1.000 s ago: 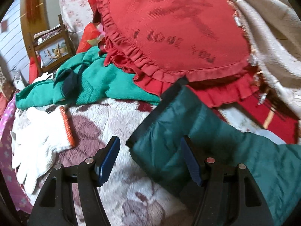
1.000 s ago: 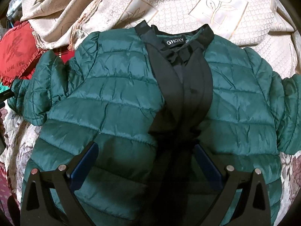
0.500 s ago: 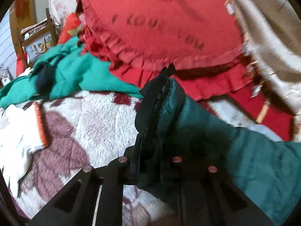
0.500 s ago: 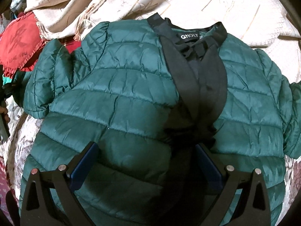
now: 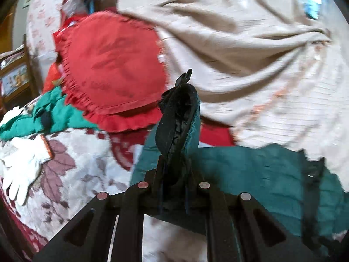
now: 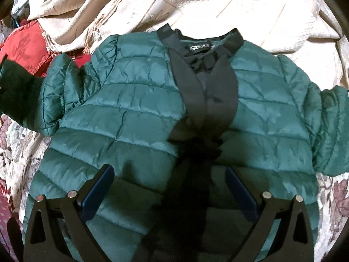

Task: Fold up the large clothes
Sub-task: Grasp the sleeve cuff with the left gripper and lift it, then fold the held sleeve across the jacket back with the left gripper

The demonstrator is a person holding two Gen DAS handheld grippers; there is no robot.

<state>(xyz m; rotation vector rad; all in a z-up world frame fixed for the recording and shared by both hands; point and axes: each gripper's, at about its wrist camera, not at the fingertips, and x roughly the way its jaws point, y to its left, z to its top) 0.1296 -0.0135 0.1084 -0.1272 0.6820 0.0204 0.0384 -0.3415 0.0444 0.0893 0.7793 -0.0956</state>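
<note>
Since a second back: left claw (image 5: 173,193) gone from wide open around the sleeve end to clamped on it, cuff (image 5: 177,128) now lifted off the bedding and standing up between the closed jaws. Right claw (image 6: 169,191) much as before, jacket (image 6: 135,113) slightly lower in its view.

Near, left view: black cuff trim and green sleeve pinched tight, cloth bunched upright above the jaws. Rest of sleeve trailing right and down to the jacket body. Flowered blanket (image 5: 82,152) bare under and left of the claw, open room there.

Near, right view: right claw spread wide, nothing gripped, both blue pads (image 6: 98,191) hovering over the lower front of the jacket. Jacket flat on its back, front up, black band down the middle, collar label at the far edge. One sleeve out to each side; the one at frame left raised at its dark end, the other lying off the frame's right edge.

Middle, left view: one white glove (image 5: 20,166) with orange cuff on the blanket, one green sweater (image 5: 54,118) crumpled beyond it.

Far: one red frilled cushion (image 5: 113,69), one beige cover (image 5: 250,43) heaped past the jacket collar, hemming that side. One wooden chair (image 5: 15,76) at far left.
</note>
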